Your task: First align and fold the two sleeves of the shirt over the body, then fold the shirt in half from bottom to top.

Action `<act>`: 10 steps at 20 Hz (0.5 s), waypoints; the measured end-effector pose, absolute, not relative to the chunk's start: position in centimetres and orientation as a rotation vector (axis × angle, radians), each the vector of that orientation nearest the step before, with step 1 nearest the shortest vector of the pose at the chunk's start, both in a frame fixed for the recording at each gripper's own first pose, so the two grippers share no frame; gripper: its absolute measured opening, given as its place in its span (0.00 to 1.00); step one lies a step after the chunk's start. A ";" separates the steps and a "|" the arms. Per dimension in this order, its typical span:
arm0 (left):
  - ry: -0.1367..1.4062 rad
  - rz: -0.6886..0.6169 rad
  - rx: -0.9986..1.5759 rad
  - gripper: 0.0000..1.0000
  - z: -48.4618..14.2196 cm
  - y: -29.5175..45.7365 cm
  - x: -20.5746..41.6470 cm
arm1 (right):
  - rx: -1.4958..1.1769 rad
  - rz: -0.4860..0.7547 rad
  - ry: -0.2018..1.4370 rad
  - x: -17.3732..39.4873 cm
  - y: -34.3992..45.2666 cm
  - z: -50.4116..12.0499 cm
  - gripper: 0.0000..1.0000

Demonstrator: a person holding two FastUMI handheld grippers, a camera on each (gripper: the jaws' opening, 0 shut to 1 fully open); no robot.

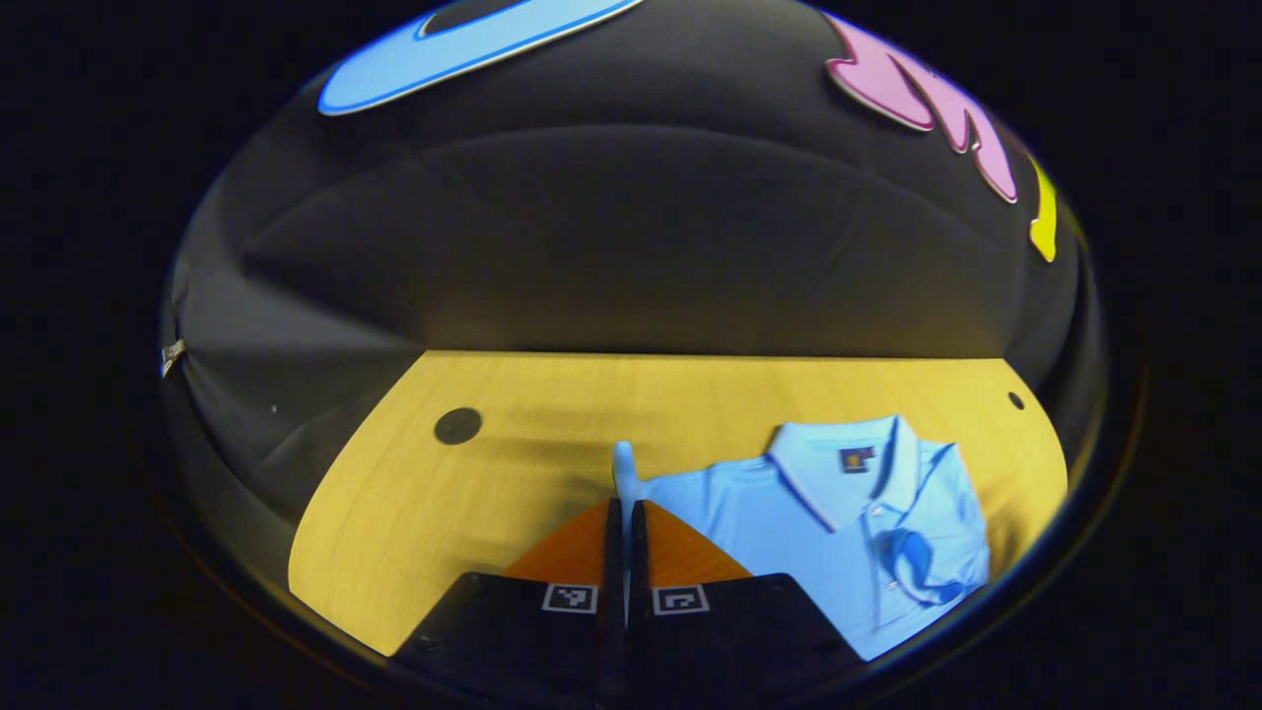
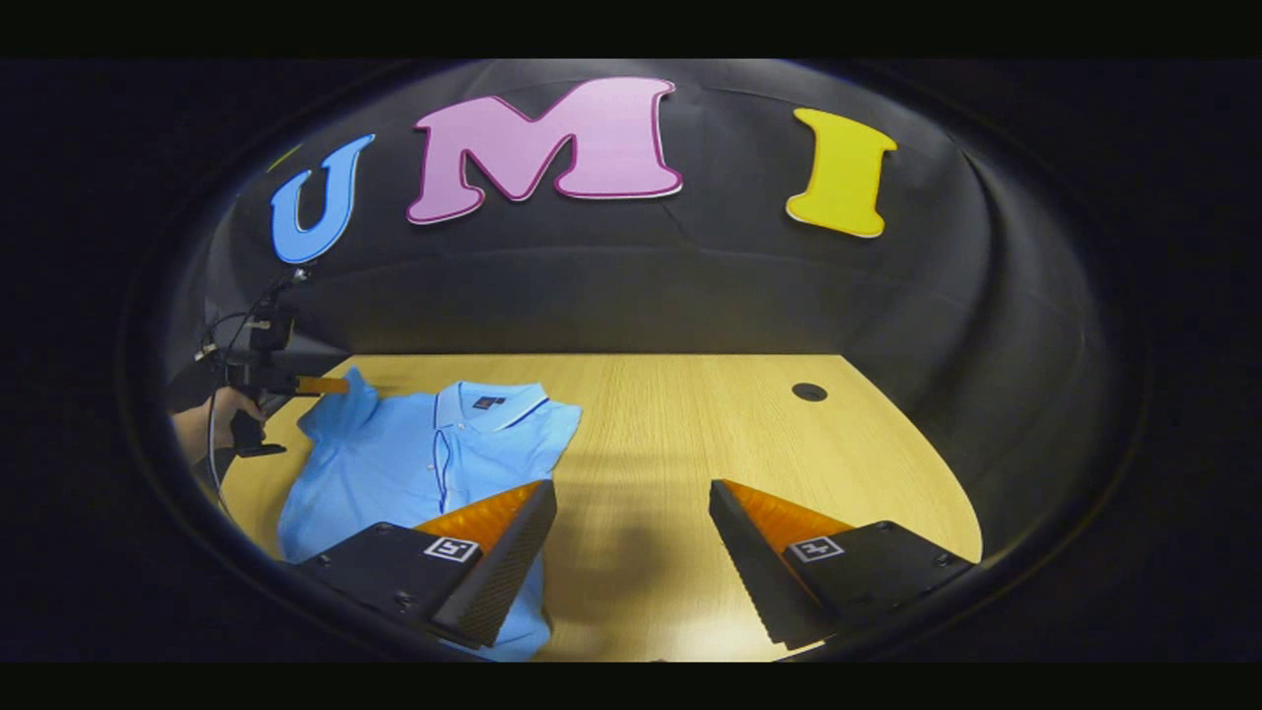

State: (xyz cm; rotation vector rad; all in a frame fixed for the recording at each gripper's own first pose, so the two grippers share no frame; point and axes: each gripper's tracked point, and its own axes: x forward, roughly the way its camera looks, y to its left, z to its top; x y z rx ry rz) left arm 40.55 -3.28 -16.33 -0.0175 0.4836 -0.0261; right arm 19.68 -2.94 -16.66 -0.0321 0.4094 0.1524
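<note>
A light blue shirt (image 2: 394,463) with a dark-edged white-trimmed collar (image 1: 838,468) was seen at lower right in the left gripper view, on a pale yellow wood-grain table (image 2: 670,434) with dark round holes (image 2: 808,391).

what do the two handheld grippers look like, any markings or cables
Each gripper has two wedge-shaped fingers on black blocky mounts, each mount carrying a small square black-and-white marker: left gripper, right gripper. In the right gripper view, thin cables loop off the left gripper's dark body.
</note>
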 end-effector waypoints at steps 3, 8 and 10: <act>0.483 -0.154 -0.064 0.06 -15.4 -9.8 39.0 | -0.045 0.148 0.415 18.3 -2.6 -16.8 0.98; 0.520 -0.341 -0.172 0.27 -15.3 -16.9 35.4 | -0.022 0.145 0.438 14.9 -1.4 -17.5 0.98; 0.495 -0.358 -0.165 0.51 -14.7 -16.7 33.3 | -0.024 0.143 0.450 13.4 -1.0 -17.9 0.98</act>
